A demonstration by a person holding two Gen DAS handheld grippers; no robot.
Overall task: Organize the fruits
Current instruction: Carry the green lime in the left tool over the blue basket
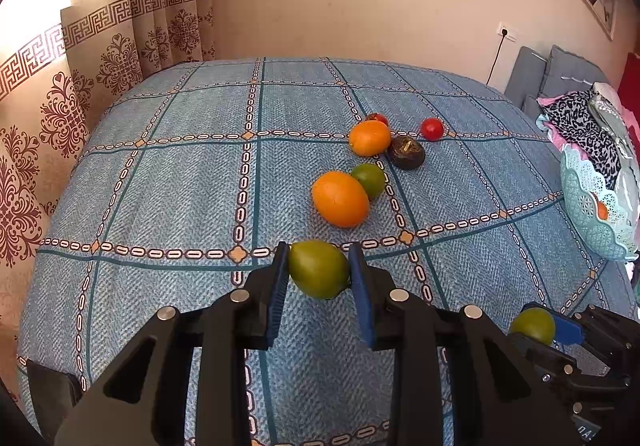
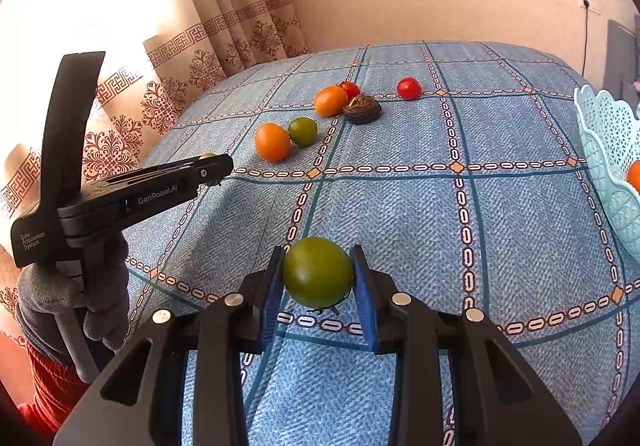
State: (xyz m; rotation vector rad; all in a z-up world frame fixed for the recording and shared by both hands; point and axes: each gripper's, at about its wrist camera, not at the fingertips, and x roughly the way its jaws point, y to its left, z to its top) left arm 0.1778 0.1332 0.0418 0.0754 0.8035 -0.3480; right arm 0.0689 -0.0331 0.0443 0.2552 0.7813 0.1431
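The left gripper (image 1: 319, 273) clamps a green fruit (image 1: 319, 269) above the blue cloth (image 1: 168, 190); the right gripper (image 2: 318, 278) pinches another green one (image 2: 318, 272). Loose on the cloth lie two oranges (image 1: 340, 199), a third green fruit (image 1: 369, 179), two red ones (image 1: 431, 128), one half hidden, and a dark lump (image 1: 407, 152), perhaps an avocado. The basket (image 2: 604, 150) is cut off at right, with something orange inside.

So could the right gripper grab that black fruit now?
Probably not yet. The right gripper is already shut on a green fruit, so its jaws are full. The path itself looks free: the black fruit sits in the open on the cloth, just touching an orange.
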